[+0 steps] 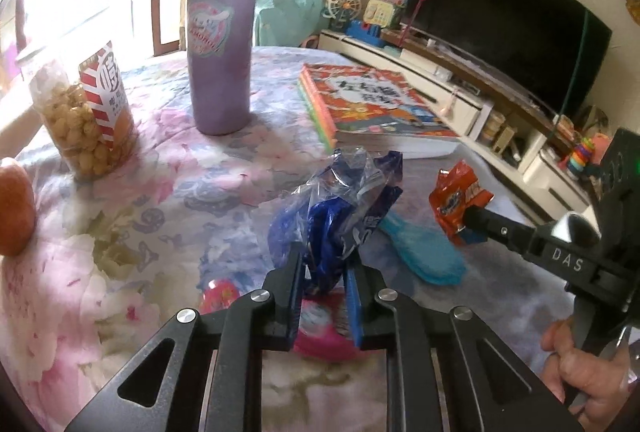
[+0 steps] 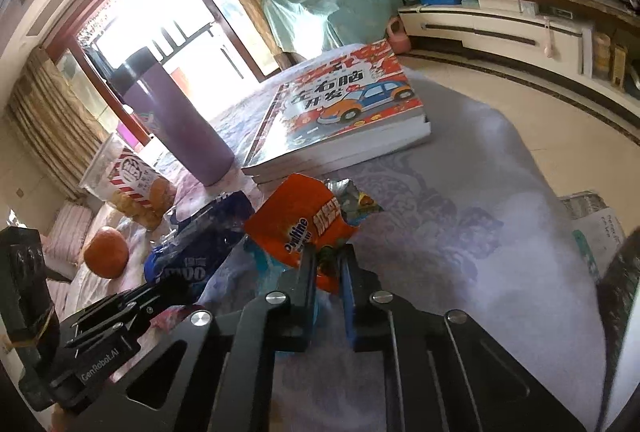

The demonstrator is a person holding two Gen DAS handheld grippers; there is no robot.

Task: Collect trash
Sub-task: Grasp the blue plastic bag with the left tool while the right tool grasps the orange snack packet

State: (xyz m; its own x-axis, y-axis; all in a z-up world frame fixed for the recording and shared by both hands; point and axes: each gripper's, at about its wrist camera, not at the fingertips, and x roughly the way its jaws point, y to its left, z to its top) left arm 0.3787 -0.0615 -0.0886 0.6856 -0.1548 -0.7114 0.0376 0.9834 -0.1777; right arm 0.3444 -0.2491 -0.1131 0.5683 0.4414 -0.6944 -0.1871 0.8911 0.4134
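A crumpled blue and clear plastic wrapper point(image 1: 332, 207) stands up between the fingers of my left gripper point(image 1: 325, 266), which is shut on its lower part just above the floral tablecloth point(image 1: 140, 216). To its right, my right gripper point(image 1: 471, 220) is shut on a small orange snack wrapper point(image 1: 456, 197). In the right wrist view the orange wrapper point(image 2: 298, 220) is pinched at its bottom edge by my right gripper point(image 2: 328, 256). The left gripper point(image 2: 176, 286) and its blue wrapper point(image 2: 200, 256) show at the left.
A flat teal wrapper point(image 1: 424, 256) and a pink packet point(image 1: 320, 332) lie on the cloth by my grippers. A purple tumbler point(image 1: 222, 39), a popcorn jar point(image 1: 84, 111), an orange fruit point(image 1: 14, 207) and stacked books point(image 1: 368, 103) stand farther back. A hand point(image 1: 588, 364) holds the right gripper.
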